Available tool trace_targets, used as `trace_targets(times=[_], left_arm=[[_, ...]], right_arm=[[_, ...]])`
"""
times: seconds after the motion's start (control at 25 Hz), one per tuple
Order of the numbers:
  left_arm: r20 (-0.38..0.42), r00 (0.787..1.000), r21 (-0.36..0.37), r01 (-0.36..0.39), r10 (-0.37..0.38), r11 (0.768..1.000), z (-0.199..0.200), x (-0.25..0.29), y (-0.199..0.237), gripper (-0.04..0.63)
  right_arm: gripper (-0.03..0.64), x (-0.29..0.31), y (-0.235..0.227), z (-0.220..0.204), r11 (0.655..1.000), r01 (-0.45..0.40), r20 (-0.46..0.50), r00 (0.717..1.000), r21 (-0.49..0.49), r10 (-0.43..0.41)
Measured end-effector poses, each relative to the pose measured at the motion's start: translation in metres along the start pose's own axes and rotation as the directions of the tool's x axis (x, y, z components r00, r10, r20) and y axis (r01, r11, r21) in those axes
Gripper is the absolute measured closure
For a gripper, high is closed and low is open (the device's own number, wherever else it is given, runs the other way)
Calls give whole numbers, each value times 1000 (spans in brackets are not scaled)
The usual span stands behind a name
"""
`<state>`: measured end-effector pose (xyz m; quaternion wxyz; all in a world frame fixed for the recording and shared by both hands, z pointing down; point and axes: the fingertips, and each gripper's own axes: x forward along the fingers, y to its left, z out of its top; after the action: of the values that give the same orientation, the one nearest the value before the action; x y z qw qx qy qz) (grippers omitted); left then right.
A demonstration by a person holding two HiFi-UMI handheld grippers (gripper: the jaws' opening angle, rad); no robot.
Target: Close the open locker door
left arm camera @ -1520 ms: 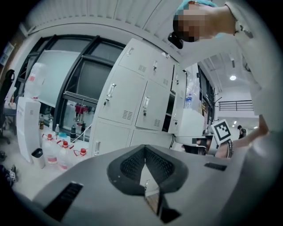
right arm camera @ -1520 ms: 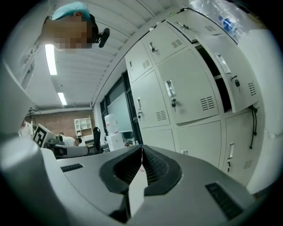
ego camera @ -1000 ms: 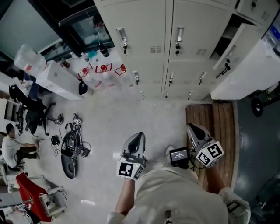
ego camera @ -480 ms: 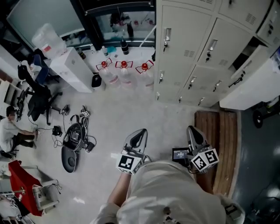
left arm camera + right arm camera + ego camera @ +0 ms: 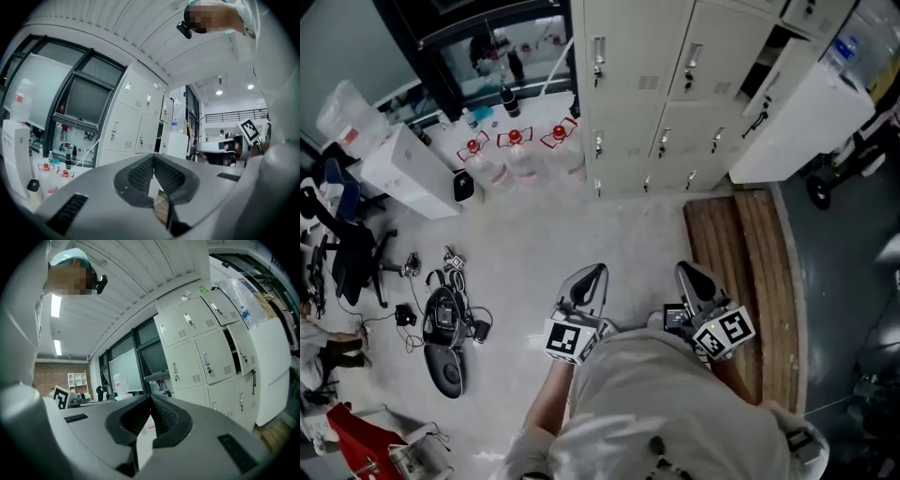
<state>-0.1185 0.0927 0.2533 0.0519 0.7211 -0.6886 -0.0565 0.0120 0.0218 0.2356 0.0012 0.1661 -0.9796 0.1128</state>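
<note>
Cream metal lockers fill the top of the head view. The open locker door stands swung out from their rightmost column, with a dark compartment behind it and a large white unit just beside it. Lower in the view, the left gripper and right gripper are held out over the pale floor, well apart from the lockers. The right one hangs at the edge of a wooden pallet. Red-capped water jugs stand left of the lockers.

In the left gripper view, the jaws are pressed together at their tips with nothing between them. The lockers lie ahead, and the right gripper's marker cube shows at the right edge.

In the right gripper view, the jaws likewise meet tip to tip and are empty. The open door is ahead and to the right, ajar, with the white unit beyond it.
</note>
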Motion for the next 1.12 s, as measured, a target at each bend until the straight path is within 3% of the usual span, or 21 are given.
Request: trace_targets(times=[0.2, 0.44, 0.84, 1.12], left_arm=[[31, 998, -33, 50, -49, 998, 9, 8, -57, 588], [-5, 999, -33, 54, -54, 998, 1, 3, -118, 588], [-8, 998, -30, -66, 66, 997, -14, -21, -176, 588], [12, 993, -16, -118, 118, 993, -6, -18, -183, 588]], right_arm=[[589, -45, -5, 0, 1000, 17, 21, 1000, 10, -17], [589, -103, -20, 1, 999, 15, 22, 1000, 30, -15], [590, -165, -43, -18, 999, -25, -18, 1000, 26, 26], [590, -171, -55, -13, 998, -59, -10, 998, 22, 59]])
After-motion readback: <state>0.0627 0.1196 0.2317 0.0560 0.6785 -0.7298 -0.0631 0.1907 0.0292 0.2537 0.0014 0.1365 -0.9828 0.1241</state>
